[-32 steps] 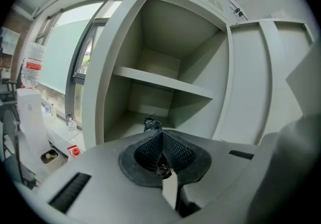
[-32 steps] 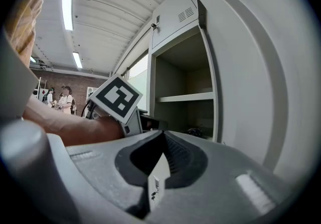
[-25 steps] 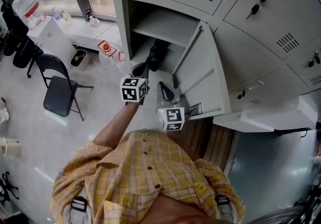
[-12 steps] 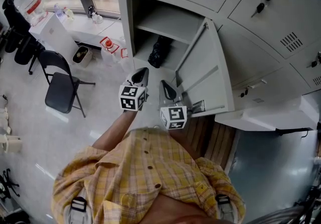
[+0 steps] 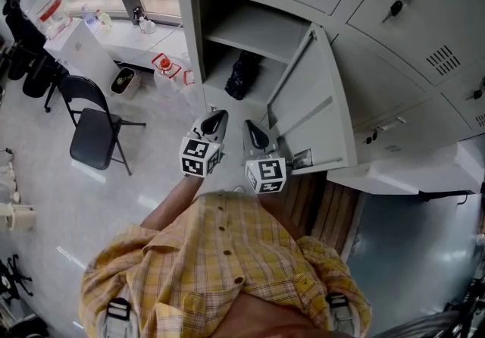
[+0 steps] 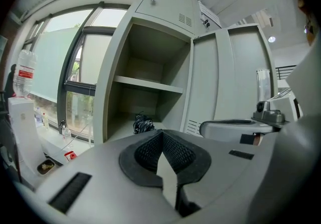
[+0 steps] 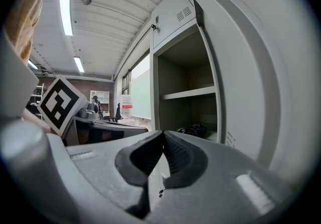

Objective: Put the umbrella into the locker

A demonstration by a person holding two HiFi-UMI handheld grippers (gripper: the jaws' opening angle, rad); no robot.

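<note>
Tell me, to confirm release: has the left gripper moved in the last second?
Yes: the left gripper has drawn back from the locker, away from the umbrella inside.

The black umbrella [image 5: 242, 76] lies inside the open locker [image 5: 187, 33], lower compartment.

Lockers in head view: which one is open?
The left-end locker with the shelf: its door is swung out toward the person, and a black umbrella lies on its floor. The others are shut.
</note>
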